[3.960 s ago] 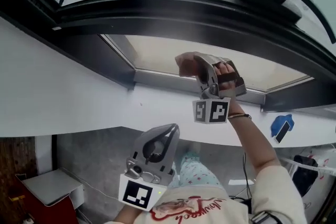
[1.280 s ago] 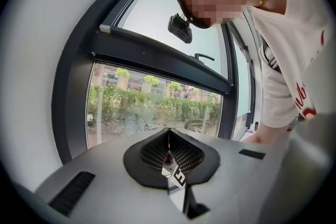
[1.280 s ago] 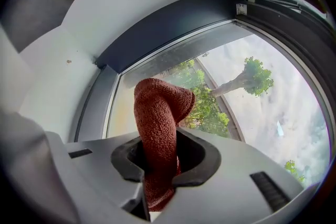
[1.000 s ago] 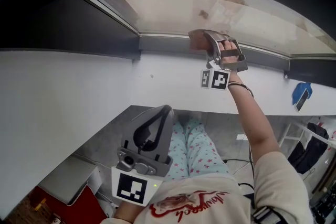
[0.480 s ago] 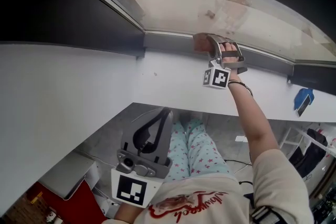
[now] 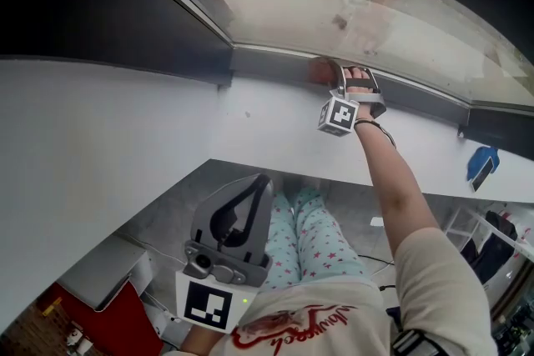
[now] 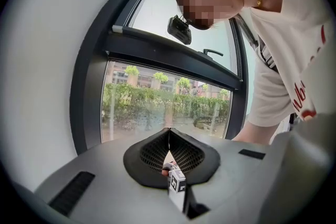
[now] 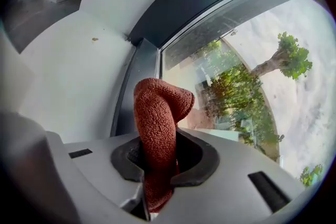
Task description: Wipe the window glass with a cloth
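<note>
Right gripper view: right gripper [image 8: 160, 164] pinches the rust-red knitted cloth [image 8: 157, 113], its wad poking forward so fabric, not jaws, meets the window glass [image 8: 252, 71] beside the dark frame [image 8: 139, 76]. Left gripper [image 7: 168, 134] is pressed together, empty, held low (judged idle, kept clear).

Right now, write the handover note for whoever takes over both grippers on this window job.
Right gripper: shut on the red-brown cloth, raised to the bottom edge of the window glass, by the dark lower frame. Contact with the glass can't be confirmed.
Left gripper: shut, empty, held low near the body.
Done: cloth gripped and at the pane. How much is wiped can't be told; a mark shows on the glass.
Left: sweep the cloth across the pane.
</note>
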